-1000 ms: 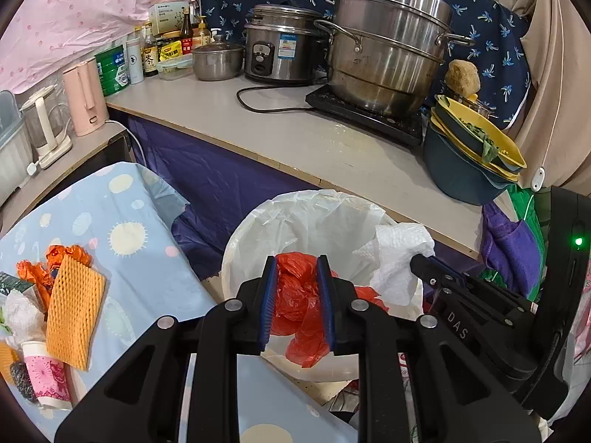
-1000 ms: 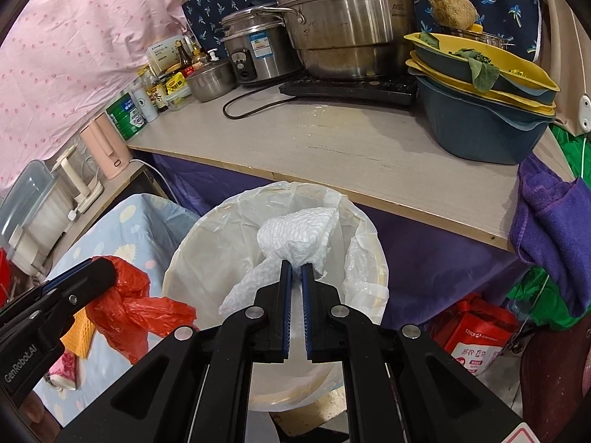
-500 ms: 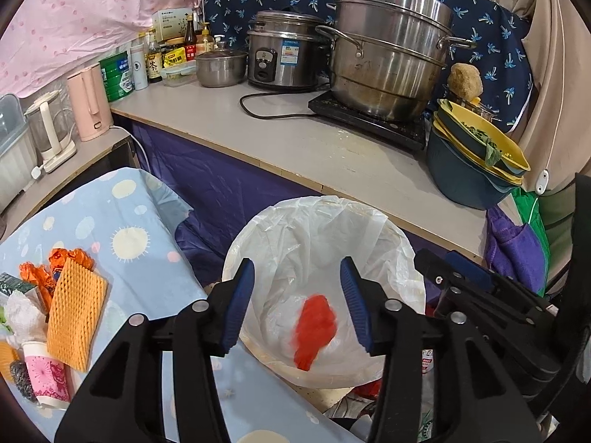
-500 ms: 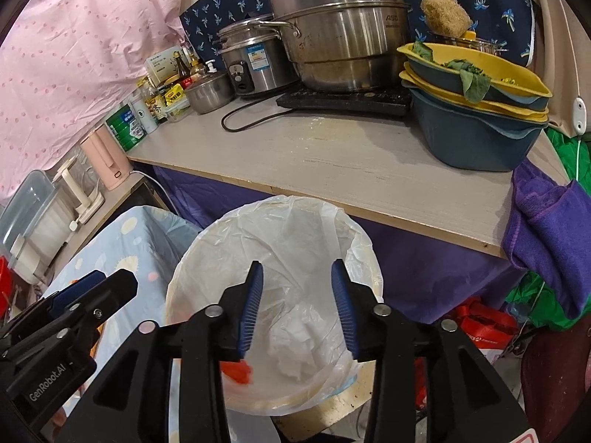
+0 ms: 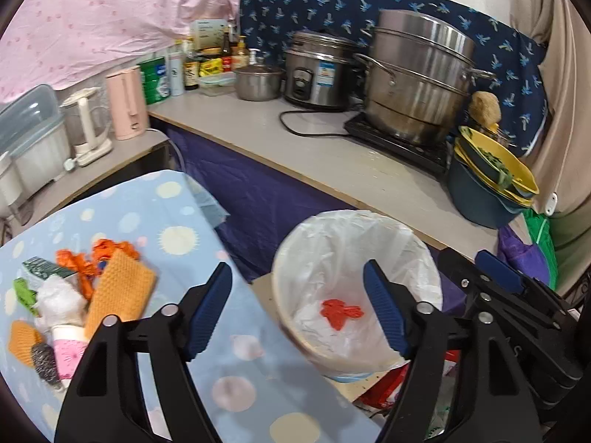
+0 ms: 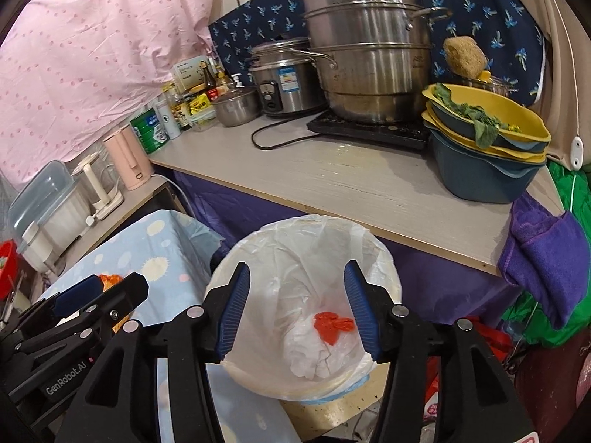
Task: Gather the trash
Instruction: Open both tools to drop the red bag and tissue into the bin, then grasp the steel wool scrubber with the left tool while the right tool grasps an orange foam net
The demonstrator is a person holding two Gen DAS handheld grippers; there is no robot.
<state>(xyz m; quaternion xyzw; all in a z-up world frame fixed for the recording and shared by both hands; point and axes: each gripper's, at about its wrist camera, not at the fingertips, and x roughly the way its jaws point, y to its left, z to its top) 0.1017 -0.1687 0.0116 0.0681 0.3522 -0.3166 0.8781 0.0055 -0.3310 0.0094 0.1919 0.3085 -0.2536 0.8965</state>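
Observation:
A trash bin (image 5: 354,229) lined with a white bag stands below the counter; it also shows in the right wrist view (image 6: 306,229). A red plastic bag (image 5: 340,312) and crumpled white paper (image 6: 314,347) lie at its bottom; the red bag shows in the right wrist view (image 6: 332,325) too. My left gripper (image 5: 297,310) is open and empty above the bin's left rim. My right gripper (image 6: 295,306) is open and empty over the bin. More trash lies on the blue dotted tablecloth (image 5: 166,221): an orange foam net (image 5: 120,291), orange plastic (image 5: 79,262), white wrap (image 5: 59,301), a paper cup (image 5: 68,347).
The counter (image 5: 332,155) behind the bin carries a steel steamer pot (image 5: 417,81), a rice cooker (image 5: 317,70), stacked yellow and blue basins (image 5: 491,181), bottles and a pink kettle (image 5: 125,103). A purple cloth (image 6: 546,251) hangs at the right. Red packaging (image 5: 384,387) lies on the floor.
Both grippers opened and let go: the red bag and the white paper fell into the bin. Both grippers drew back and up; the left one swung slightly left.

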